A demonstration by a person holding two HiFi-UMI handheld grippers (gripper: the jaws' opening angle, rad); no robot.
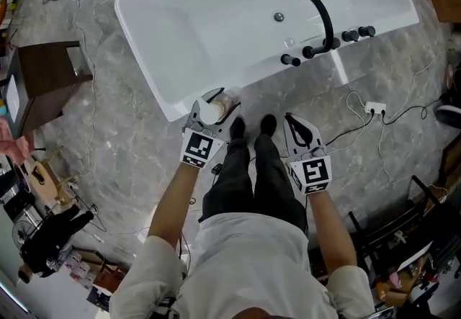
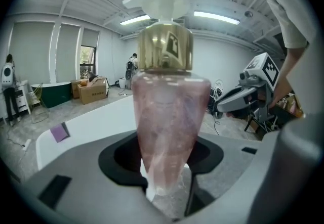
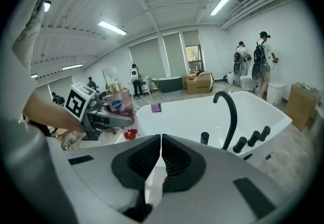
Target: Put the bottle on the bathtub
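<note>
L gripper (image 2: pixel 167 187) fingers clamp pink pump bottle (image 2: pixel 169 117), axis upright; bathtub (image 1: pixel 259 76) rim just ahead. R gripper (image 3: pixel 161 149) fingers pressed together, empty.

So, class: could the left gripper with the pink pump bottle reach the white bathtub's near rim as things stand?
Probably yes: the left gripper, shut on the pink pump bottle, hangs beside the white bathtub's rim with nothing between.

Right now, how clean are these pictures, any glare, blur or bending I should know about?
Head view: even light, sharp, weak shadows, a soft sheen on the white bathtub. Left gripper view: strong fisheye bending, dark corners; the pink pump bottle fills the middle, its base slightly soft; ceiling strip lights bright. Right gripper view: same bending, black faucet sharp.
</note>
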